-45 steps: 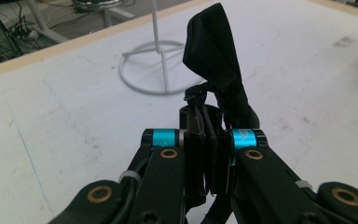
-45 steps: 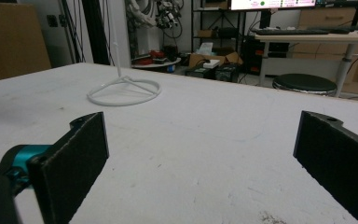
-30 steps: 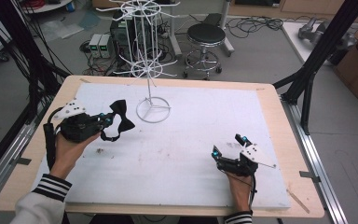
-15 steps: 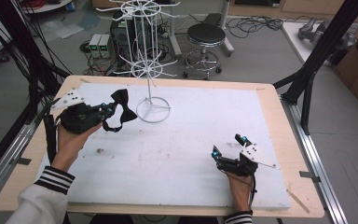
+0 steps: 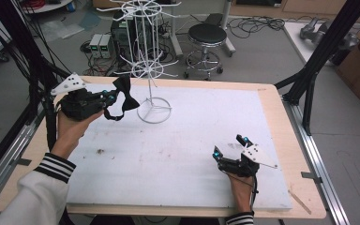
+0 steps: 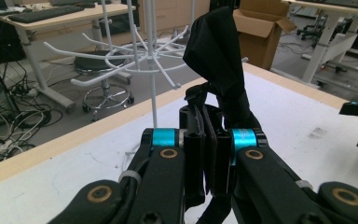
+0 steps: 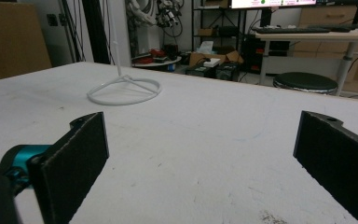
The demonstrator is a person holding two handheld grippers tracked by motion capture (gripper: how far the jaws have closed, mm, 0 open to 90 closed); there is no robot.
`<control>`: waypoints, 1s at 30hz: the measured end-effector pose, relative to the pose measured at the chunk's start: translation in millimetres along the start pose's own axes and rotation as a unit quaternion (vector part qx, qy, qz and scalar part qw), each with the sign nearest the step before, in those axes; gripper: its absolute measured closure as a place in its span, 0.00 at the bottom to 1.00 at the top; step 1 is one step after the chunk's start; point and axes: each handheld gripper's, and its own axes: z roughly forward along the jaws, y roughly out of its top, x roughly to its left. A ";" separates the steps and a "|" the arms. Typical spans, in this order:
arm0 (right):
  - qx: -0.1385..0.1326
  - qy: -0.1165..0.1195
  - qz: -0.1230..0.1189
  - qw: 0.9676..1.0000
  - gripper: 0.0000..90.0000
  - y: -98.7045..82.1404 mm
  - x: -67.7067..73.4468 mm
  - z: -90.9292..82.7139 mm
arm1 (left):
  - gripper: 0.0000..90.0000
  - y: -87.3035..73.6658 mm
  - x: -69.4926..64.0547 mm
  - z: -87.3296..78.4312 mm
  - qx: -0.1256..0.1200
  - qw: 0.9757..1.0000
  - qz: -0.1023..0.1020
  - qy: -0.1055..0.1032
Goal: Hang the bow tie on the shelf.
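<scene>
Left gripper (image 5: 108, 97) with bow tie (image 5: 123, 91) above white mat (image 5: 178, 154), cluttered lab.

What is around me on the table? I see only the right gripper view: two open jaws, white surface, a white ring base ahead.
Observer: That ring is the foot of a white wire hanging rack; its hooked arms spread out above the table.
Operator: Where is the other gripper?
Observer: The left gripper is held up at the far left of the table, beside the rack.
Operator: Does it carry something?
Observer: Yes. Its jaws are shut on a black bow tie; the left gripper view shows the fabric standing up above them.
Operator: And my gripper?
Observer: The right gripper is low over the white mat, near the front right, open with nothing in it.
</scene>
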 end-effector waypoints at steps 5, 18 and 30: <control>0.001 0.001 -0.001 1.000 0.02 0.1 0.6 0.0 | 0.97 9.3 6.0 7.6 0.001 1.000 0.006 0.000; 0.004 0.002 -0.008 1.000 0.02 0.3 0.9 0.8 | 0.97 19.2 12.0 30.4 -0.005 1.000 0.016 -0.009; 0.003 0.002 -0.004 1.000 0.02 0.2 0.4 0.9 | 0.97 28.2 19.4 47.6 0.000 1.000 0.016 -0.001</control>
